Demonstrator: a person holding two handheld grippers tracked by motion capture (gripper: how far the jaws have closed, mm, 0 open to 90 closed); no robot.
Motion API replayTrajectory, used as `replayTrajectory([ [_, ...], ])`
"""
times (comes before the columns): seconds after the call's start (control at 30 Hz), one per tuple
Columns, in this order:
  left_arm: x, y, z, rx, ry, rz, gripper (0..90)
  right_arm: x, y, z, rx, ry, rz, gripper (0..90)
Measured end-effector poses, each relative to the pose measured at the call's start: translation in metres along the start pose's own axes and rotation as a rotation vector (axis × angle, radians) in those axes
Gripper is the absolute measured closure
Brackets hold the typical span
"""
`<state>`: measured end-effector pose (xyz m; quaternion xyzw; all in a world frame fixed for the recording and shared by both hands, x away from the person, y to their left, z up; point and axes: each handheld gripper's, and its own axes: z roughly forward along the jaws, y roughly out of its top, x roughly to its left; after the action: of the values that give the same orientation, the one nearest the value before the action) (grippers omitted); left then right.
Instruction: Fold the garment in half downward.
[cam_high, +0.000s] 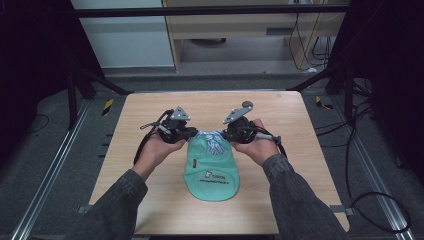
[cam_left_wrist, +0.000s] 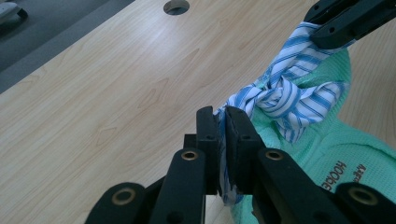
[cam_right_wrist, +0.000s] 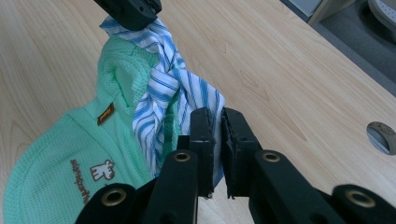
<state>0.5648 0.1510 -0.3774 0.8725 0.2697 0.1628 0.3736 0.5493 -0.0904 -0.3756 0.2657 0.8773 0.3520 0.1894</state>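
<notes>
- L gripper & R gripper both clamped on striped tie ends of green bag, over bench.
- Risk: thin fabric slips from pads under pull → knot stays loose.
- Uneven pull could drag bag sideways.

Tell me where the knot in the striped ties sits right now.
In the high view the knot sits mid-table at the far end of the green bib, between the left gripper and right gripper, each shut on a tie end.

Lab, dark frame around table, floor cables
</notes>
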Motion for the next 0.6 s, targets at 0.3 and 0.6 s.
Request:
replayTrajectory([
  [0.3, 0.003, 0.002, -0.003, -0.012, 0.002, -0.007, 84.7, -0.001, 0.004, -0.002, -0.011, -0.010, -0.010, 83.3],
  [0.6, 0.006, 0.004, 0.001, -0.011, 0.016, -0.015, 84.8, -0.004, 0.012, 0.001, 0.014, -0.026, -0.024, 83.3],
])
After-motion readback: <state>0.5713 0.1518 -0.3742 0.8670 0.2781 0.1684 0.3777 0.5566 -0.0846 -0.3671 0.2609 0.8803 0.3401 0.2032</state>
